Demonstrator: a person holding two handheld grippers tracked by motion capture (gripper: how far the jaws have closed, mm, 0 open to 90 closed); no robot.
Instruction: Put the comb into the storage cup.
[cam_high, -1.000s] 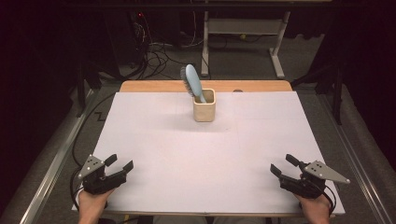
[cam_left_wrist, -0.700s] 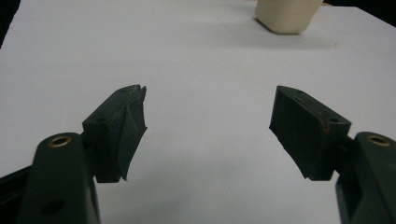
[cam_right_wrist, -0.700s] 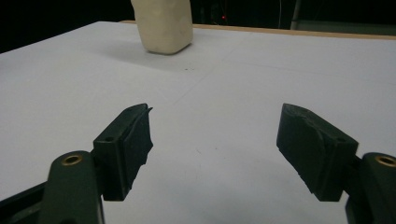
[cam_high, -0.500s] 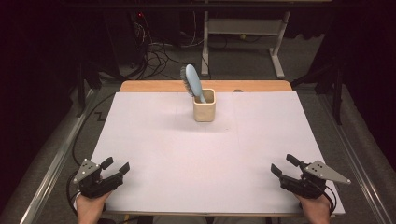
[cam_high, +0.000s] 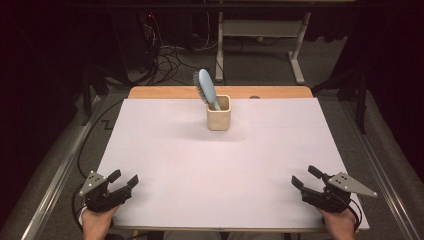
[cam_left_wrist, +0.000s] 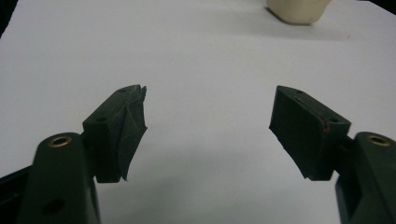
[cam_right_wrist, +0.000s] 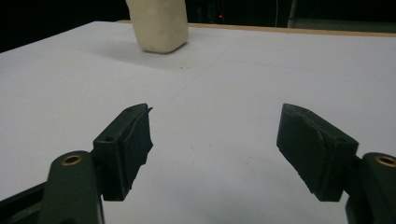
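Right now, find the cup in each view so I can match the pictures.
High view: cup at centre, far end of the table, brush standing in it.
Left gripper view: cup base at top edge, right of centre.
Right gripper view: cup at top, left of centre.
Shared landmark: white table.

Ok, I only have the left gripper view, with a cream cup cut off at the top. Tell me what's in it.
Observer: A blue hairbrush stands in the cup, handle down, head leaning left past the rim.
Operator: Now report the right gripper.
Observer: The right gripper is at the near right corner of the white sheet, jaws open, holding nothing.
Operator: Place the cup for me.
Observer: It stands near the sheet's far edge, about midway across.
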